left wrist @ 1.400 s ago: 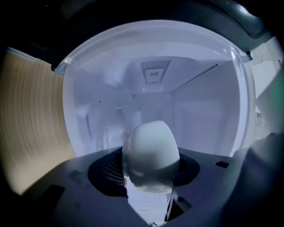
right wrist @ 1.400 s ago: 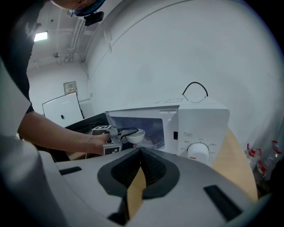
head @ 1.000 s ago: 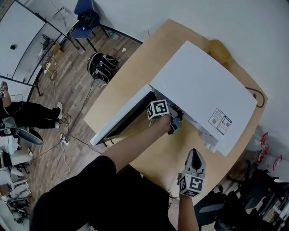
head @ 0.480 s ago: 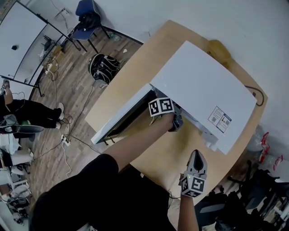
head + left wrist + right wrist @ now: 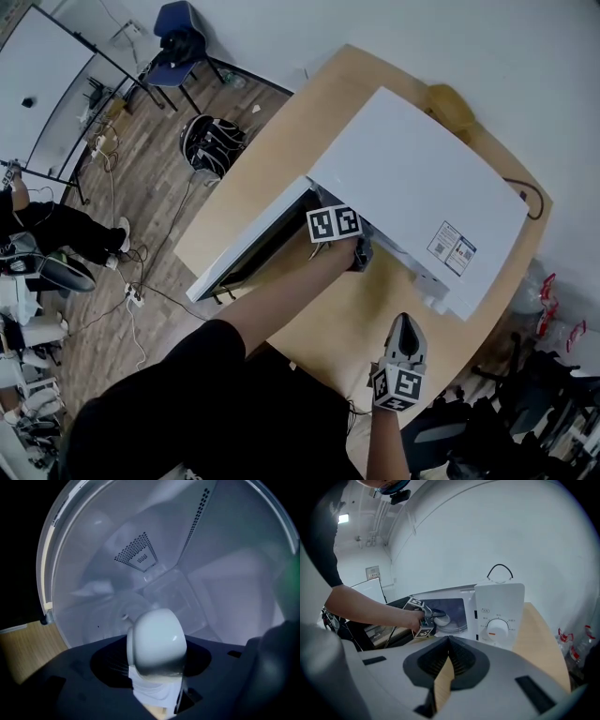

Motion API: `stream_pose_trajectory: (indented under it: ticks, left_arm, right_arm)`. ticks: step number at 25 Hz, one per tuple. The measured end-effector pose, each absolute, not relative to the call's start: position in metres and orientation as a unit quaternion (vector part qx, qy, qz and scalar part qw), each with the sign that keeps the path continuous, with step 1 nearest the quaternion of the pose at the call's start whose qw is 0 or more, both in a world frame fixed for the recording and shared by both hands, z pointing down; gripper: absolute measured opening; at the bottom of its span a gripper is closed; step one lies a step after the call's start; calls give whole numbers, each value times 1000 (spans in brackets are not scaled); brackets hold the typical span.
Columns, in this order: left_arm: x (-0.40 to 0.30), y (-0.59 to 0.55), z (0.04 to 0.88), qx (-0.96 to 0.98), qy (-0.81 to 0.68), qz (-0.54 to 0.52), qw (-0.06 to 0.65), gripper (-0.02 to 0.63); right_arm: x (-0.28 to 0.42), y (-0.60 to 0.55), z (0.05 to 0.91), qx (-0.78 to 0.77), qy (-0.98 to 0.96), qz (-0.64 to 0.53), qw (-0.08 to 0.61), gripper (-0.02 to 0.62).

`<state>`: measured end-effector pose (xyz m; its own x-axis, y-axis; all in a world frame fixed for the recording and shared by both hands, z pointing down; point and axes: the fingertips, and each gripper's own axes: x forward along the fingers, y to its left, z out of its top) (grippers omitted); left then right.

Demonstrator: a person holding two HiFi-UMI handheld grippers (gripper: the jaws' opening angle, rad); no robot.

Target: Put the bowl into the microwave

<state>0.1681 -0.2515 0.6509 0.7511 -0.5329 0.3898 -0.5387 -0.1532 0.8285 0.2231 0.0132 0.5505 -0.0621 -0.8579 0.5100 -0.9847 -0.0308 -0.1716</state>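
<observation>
And the left gripper [image 5: 359,251] is reaching right into the open microwave [image 5: 422,178], jaws clamped on the rim of the white bowl [image 5: 157,639]. The bowl is inside the cavity, tipped on its side over the glass turntable [image 5: 458,626], though whether it touches the glass I can't tell. That rim grip makes sense: it sends the bowl through the doorway ahead of the hand, and my guess is it needs levelling before it's let go. The right gripper [image 5: 405,324] hangs over the table's near edge, jaws together and empty, well out of the way. The door [image 5: 248,248] swings out past the table's left edge, and the microwave fills the right side of the pale wooden table [image 5: 281,131]. Beyond that there's a plank floor [image 5: 141,216], a dark backpack [image 5: 212,141], a blue chair [image 5: 180,28] and a white wall [image 5: 375,28].
</observation>
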Motion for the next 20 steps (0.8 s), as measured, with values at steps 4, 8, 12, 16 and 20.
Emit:
stream_pose_trajectory:
  ticks: [4,8,12,16,20]
  left_arm:
    - [176,-246,650,763,-314,-5,565,225]
    - [178,-245,646,758,-306,-23,576,226]
    - [182,-244,645,759,-310,-24,571,242]
    - [179,-246,650,782,-348,14,517,242]
    - [176,-247,652,796,-373,44,474,242]
  right_arm:
    - [224,14,552,671,-685,249,132,60]
    - [222,12,553,671,-685,250,134,60]
    - [220,10,550,670,-687,249,131,60]
    - [219,11,551,670,-687,251,132,60]
    - [220,16,552,671,-685,253,131,60]
